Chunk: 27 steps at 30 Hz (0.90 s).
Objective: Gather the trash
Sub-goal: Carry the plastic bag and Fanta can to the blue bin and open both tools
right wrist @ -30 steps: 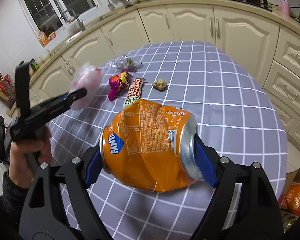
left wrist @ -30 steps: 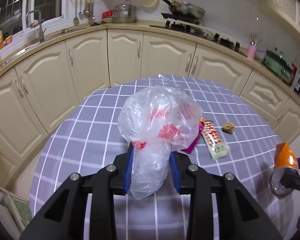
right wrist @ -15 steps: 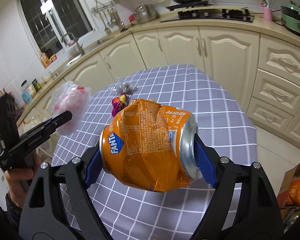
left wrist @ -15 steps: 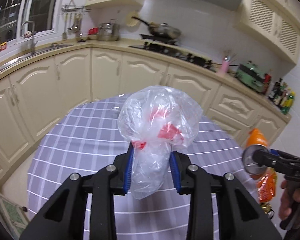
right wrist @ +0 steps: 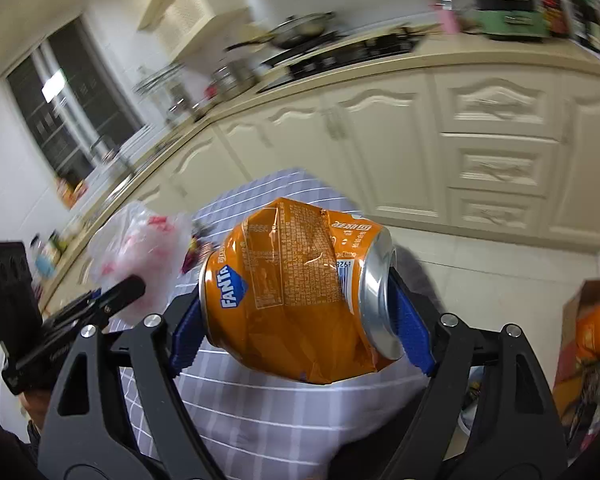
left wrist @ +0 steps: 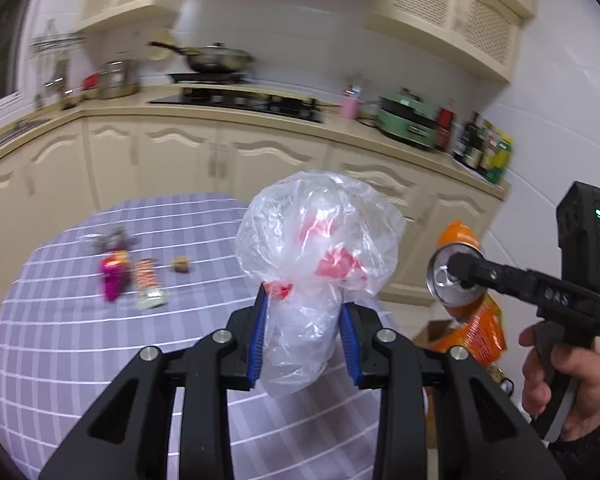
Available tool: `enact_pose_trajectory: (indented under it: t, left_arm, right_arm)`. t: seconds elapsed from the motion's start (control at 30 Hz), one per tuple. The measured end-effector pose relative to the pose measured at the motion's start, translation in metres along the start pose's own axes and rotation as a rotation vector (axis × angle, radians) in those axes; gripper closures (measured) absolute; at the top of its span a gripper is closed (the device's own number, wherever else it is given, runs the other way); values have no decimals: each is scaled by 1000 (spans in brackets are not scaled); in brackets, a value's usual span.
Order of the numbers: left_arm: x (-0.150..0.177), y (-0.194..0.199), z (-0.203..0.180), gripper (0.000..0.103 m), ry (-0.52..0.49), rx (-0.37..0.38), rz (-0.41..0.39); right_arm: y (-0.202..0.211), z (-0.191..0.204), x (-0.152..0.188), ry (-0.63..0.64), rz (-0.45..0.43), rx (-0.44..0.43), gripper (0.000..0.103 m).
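Observation:
My left gripper point(left wrist: 302, 338) is shut on a crumpled clear plastic bag point(left wrist: 320, 248) with red print, held up above the round purple checked table point(left wrist: 60, 352). My right gripper point(right wrist: 300, 316) is shut on a dented orange Fanta can point(right wrist: 296, 284), held sideways between the blue pads. In the left wrist view that can point(left wrist: 454, 276) hangs past the table's right edge, with a hand point(left wrist: 564, 376) on the gripper's handle. The right wrist view catches the bag point(right wrist: 138, 252) at the left.
On the table lie a pink wrapper point(left wrist: 114, 276), a printed snack wrapper point(left wrist: 148, 284), a small brown lump point(left wrist: 180, 266) and a clear wrapper point(left wrist: 108, 238). A cardboard box with orange packaging point(right wrist: 592, 332) stands on the floor at the right. Cream cabinets point(left wrist: 220, 160) ring the room.
Both grippers have swung right and risen with their loads. The views now take in the stove side, the floor and the cardboard box. Neither grip has changed.

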<state>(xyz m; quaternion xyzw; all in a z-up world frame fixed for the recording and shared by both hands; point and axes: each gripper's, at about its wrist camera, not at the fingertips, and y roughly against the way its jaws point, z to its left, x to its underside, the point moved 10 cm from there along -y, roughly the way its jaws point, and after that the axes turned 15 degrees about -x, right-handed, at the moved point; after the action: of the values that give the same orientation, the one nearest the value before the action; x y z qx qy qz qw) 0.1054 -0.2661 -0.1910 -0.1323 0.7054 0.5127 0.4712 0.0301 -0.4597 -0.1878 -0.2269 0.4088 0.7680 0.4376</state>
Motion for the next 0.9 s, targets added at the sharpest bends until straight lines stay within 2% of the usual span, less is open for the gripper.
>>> enact_pose_trajectory:
  t: [0.23, 0.43, 0.63, 0.9]
  left_arm:
    - [20, -17, -97, 72, -124, 130, 58]
    - [44, -36, -167, 72, -224, 203, 125]
    - [90, -65, -236, 72, -300, 289, 263]
    - [157, -125, -290, 72, -351, 301, 477]
  right_arm:
    - [68, -90, 14, -157, -78, 134, 24]
    - [111, -184, 55, -389, -116, 249, 24]
    - [127, -242, 95, -572, -136, 281, 24]
    - [120, -289, 125, -693, -124, 279, 24]
